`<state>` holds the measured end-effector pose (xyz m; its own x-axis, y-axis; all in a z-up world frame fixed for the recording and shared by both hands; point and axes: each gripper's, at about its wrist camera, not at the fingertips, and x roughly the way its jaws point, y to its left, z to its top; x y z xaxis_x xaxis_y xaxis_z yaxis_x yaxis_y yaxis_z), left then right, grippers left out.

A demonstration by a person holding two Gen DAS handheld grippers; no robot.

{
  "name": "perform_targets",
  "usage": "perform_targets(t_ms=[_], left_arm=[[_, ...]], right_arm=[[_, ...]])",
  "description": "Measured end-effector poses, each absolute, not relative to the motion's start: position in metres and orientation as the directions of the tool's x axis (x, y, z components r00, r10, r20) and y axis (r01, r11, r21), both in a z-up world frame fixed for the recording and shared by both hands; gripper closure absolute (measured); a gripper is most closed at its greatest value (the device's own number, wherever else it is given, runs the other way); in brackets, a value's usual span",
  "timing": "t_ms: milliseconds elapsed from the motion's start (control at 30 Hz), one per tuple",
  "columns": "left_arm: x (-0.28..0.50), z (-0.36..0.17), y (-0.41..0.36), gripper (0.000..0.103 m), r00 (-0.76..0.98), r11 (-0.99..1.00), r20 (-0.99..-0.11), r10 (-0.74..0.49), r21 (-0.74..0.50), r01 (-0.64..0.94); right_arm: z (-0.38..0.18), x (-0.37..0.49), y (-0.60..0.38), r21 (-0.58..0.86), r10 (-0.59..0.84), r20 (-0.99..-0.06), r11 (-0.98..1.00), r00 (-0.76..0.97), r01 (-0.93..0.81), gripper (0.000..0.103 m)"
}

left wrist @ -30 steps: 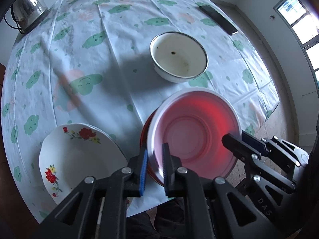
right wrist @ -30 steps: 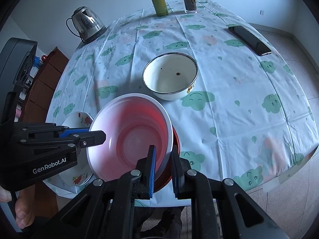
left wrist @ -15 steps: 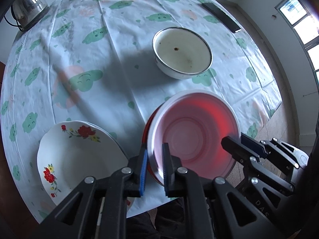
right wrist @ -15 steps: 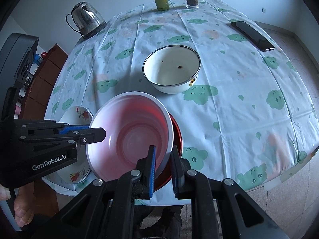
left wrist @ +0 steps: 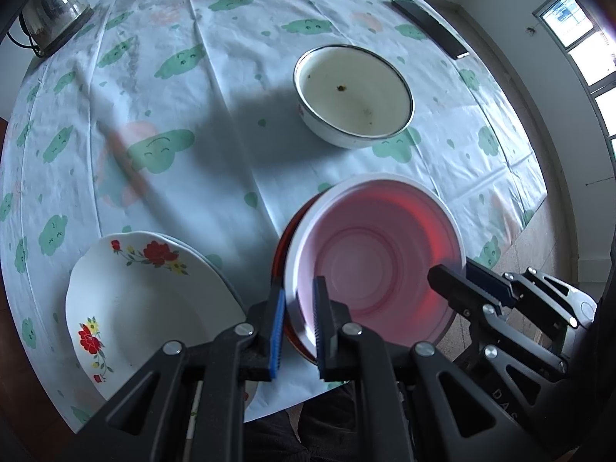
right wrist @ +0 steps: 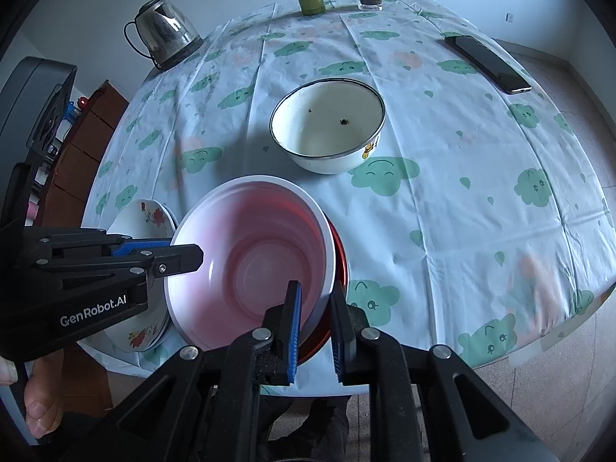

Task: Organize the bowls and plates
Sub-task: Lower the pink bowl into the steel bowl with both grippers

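translucent pink bowl (left wrist: 377, 265), white-rimmed

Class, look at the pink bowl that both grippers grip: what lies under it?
A red dish sits beneath the pink bowl. Only its rim shows as a crescent beside the bowl; the rest is covered, so its depth and contents cannot be seen.

Translucent plastic bowl (left wrist: 377, 265), glossy enamel bowl (left wrist: 352, 106), shiny steel kettle (right wrist: 165, 34).

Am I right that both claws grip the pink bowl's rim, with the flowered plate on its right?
Not quite. Both claws, left claw and right claw, do grip the pink bowl by its rim, but the flowered plate lies on its left, as the left wrist view shows.
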<state>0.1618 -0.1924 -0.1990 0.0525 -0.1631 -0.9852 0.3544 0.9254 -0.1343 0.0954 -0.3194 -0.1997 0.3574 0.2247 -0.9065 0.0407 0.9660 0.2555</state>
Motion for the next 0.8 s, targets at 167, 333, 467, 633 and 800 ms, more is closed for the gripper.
perform_targets(t_ms=[167,333,467,633,800], left_arm=[[0.162,-0.2003,-0.1926,0.094,0.051,0.926,-0.985,-0.164,-0.136,0.352],[0.163,-0.2023,-0.1928,0.094,0.043,0.926,-0.986,-0.164,-0.138,0.352],[0.1632,-0.2029,-0.1918,0.094,0.039,0.926,-0.985,-0.169,-0.145,0.348],[0.1629,-0.2013,-0.1897,0.094,0.039,0.927,-0.983,-0.18,-0.156,0.341],[0.1631,-0.2015,-0.1885,0.094,0.037,0.927,-0.983,-0.181,-0.158,0.34]], right_arm=[[-0.2009,0.0954,-0.3198,0.256,0.225,-0.907,0.966,0.357,0.04,0.087],[-0.2009,0.096,-0.3187,0.243,0.215,-0.908,0.969,0.36,0.035,0.086],[-0.2008,0.0966,-0.318,0.24,0.214,-0.909,0.97,0.359,0.031,0.086],[-0.2001,0.0967,-0.3172,0.233,0.209,-0.91,0.972,0.358,0.024,0.086],[-0.1992,0.0965,-0.3161,0.226,0.206,-0.911,0.974,0.359,0.016,0.086]])
